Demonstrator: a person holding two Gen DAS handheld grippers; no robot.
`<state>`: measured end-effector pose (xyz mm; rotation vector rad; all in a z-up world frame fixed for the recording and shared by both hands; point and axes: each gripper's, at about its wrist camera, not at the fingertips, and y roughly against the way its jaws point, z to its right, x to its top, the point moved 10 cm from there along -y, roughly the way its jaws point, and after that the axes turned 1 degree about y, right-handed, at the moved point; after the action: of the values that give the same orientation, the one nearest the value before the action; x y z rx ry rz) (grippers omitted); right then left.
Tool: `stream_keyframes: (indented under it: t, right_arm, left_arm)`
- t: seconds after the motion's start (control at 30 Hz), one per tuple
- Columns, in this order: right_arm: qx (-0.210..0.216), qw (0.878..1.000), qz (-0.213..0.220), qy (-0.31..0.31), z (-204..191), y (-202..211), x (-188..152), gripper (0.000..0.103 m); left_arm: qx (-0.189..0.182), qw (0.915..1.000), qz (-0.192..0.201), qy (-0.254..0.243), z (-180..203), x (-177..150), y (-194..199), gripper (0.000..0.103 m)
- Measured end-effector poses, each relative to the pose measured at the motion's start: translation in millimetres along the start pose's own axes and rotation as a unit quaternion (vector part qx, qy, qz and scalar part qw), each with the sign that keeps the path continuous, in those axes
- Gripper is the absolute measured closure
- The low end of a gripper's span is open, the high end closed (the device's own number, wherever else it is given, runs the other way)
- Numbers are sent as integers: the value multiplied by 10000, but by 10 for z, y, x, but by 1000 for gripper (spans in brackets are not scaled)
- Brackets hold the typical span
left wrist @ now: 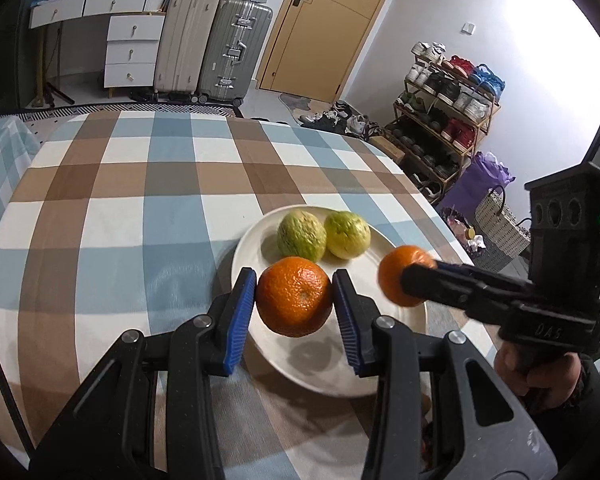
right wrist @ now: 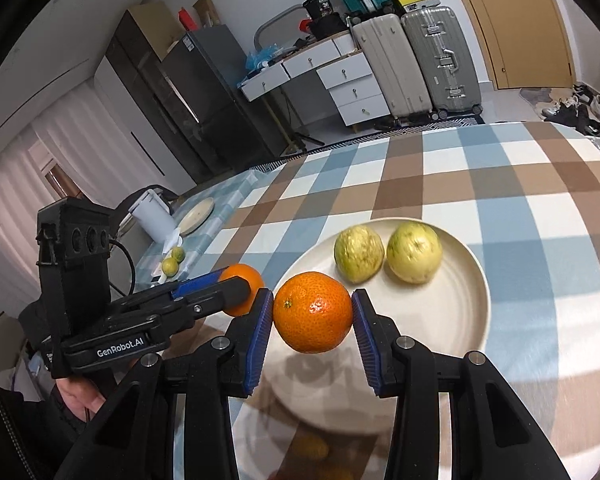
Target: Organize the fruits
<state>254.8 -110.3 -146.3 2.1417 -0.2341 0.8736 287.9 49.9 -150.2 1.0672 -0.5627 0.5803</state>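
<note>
left gripper (left wrist: 294,300): clenched on an orange (left wrist: 294,297), blue pads pressing both sides, fruit lifted clear above the near part of the plate, shadow under it
left-held orange, other view: seen partly behind the right gripper's left finger (right wrist: 240,288), left of the plate
right gripper (right wrist: 313,314): grasping a second orange (right wrist: 313,312), pads tight on both sides, fruit in the air over the near-left rim of the plate
right-held orange, other view: sits at the tip of the right gripper (left wrist: 406,276), over the right edge of the plate
hand (left wrist: 536,368): wrapped round the right gripper's handle, near right
plate (left wrist: 256,248): round, cream, on the checked cloth, under both grippers
guavas: two yellow-green guavas on the far part of the plate, touching side by side; left one (left wrist: 301,236), right one (left wrist: 347,234)
tablecloth (left wrist: 140,200): blue, brown, white checks, covers the table
far left: small limes (right wrist: 174,262) and a white jug (right wrist: 152,216) on another surface
far back: suitcases (left wrist: 236,48), white drawers (left wrist: 134,50), door (left wrist: 332,20), shoe rack (left wrist: 444,120) far right
</note>
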Motion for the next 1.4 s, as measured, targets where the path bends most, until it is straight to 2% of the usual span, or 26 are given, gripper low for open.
stream_keyframes:
  t: [0.3,0.7,0.73,0.8,0.83,0.93,0.97,1.1,1.17,1.23,1.4]
  right_arm:
    - [31,9987,-510,-3,58,-458,-74,62]
    - [88,9967,-806,-17,101,-763,-144,61]
    - [73,9966,-820,-26,102,-775,-148,61]
    - [89,9965,-827,-66,113,-799,-146,53]
    - [96,9968,-789,-92,118,-787,-137,48]
    - [115,9976,-647,-199,146,-666,-119,45]
    - [111,9979,-603,-220,151,-612,-120,39]
    - [20,9992,-340,-220,163,-307,-136,31]
    - [-52,9994,-201,-267,187,-153,-139,21]
    - [-144,9995,-38,-293,209,12,-140,17]
    - [-340,9987,244,-301,198,383,-142,15]
  left_arm:
    - [-137,9996,-232,-21,-107,237,-403,67]
    - [-230,9986,-468,19,-92,311,-706,66]
    - [-289,9983,-499,19,-71,311,-710,66]
    - [-433,9974,-581,43,-18,302,-699,65]
    - [-419,9975,-572,12,2,304,-682,60]
    - [-332,9986,-412,-14,31,329,-562,54]
    - [-330,9987,-383,12,36,331,-515,51]
    - [-263,9995,-187,-3,90,330,-269,40]
    - [-230,9997,-78,-71,140,316,-125,33]
    - [-144,9998,82,-58,170,304,37,25]
    - [-13,9996,269,-115,291,234,384,21]
